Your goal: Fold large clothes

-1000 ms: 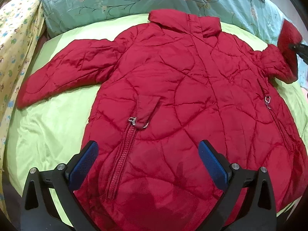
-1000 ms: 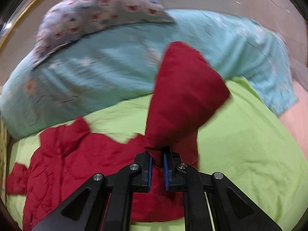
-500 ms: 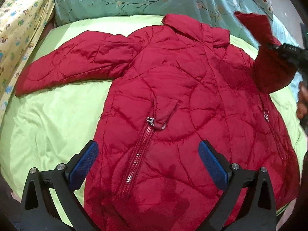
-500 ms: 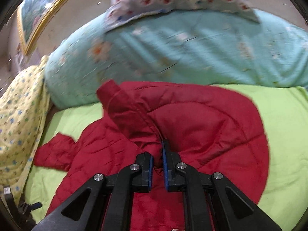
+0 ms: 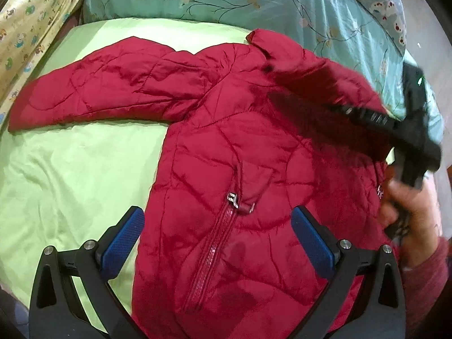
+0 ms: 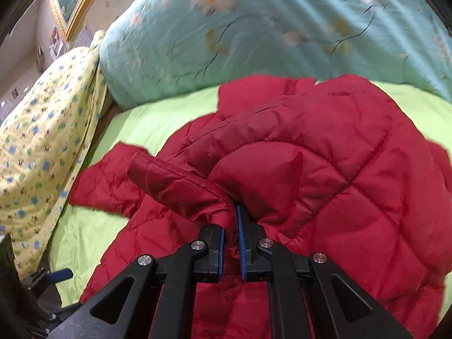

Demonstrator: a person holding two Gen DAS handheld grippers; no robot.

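R fingers [image 6: 231,236] pinch red jacket [image 6: 325,169] sleeve; L fingers [image 5: 217,243] spread.

Both wrist views look down closely, sharing the jacket [image 5: 240,141].

Bed w/ lime-green sheet [image 5: 70,175], teal floral quilt [image 6: 254,36] at head, yellow print blanket [image 6: 36,147] at side, gold-framed pic [image 6: 70,5] on beige wall [image 6: 25,53]

no text, label, brand or number can be read anywhere in either view.
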